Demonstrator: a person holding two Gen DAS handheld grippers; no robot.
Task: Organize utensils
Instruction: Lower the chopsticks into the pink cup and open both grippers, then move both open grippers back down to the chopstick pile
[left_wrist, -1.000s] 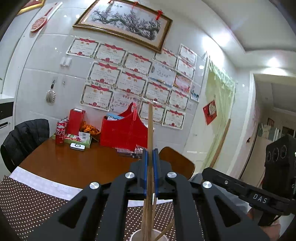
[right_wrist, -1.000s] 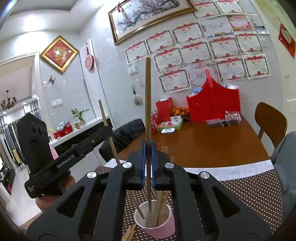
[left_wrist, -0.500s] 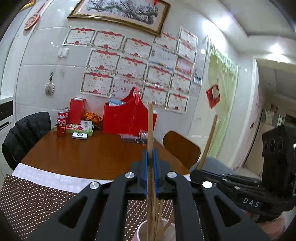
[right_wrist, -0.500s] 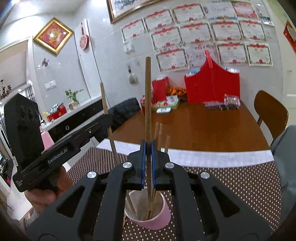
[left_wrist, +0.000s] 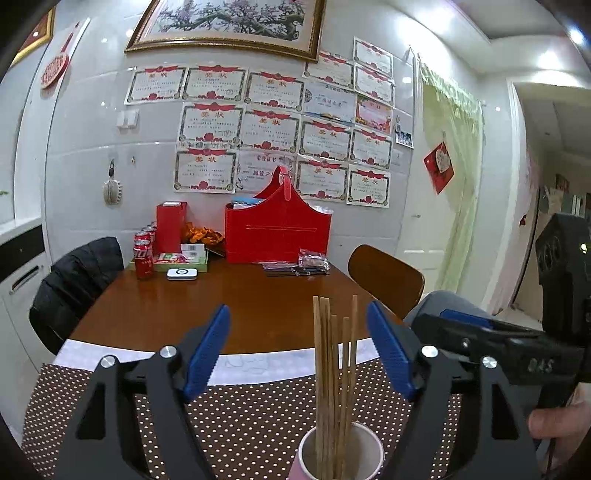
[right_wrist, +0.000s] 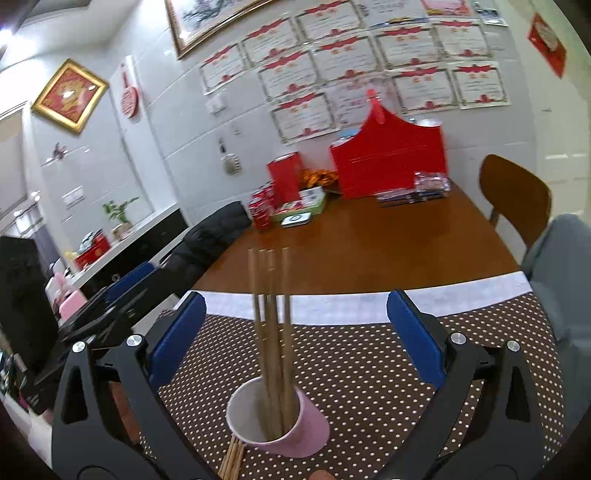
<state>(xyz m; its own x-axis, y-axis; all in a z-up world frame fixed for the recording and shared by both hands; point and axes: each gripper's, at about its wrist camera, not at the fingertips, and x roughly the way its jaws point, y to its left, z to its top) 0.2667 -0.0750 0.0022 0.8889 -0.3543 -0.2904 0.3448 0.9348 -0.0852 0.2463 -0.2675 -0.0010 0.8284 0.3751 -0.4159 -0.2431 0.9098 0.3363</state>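
Observation:
A pink paper cup (right_wrist: 277, 422) stands on the brown dotted placemat (right_wrist: 369, 362) and holds several wooden chopsticks (right_wrist: 271, 332) upright. In the left wrist view the cup (left_wrist: 341, 456) and its chopsticks (left_wrist: 334, 373) sit low between my fingers. My left gripper (left_wrist: 297, 352) is open and empty above the cup. My right gripper (right_wrist: 295, 341) is open and empty, with the chopsticks between its spread blue pads. More chopsticks (right_wrist: 232, 456) lie on the mat beside the cup. The other gripper shows at the right of the left view (left_wrist: 498, 343).
The wooden table (left_wrist: 207, 310) carries a red basket (left_wrist: 277, 230), cola cans (left_wrist: 143, 254), a red box (left_wrist: 170, 225) and packets at the far end by the wall. A chair with a black jacket (left_wrist: 74, 284) stands left, a wooden chair (left_wrist: 386, 277) right.
Both grippers held one chopstick upright over the cup, lowered it in, then opened. The chopsticks now stand loose in the cup with the others.

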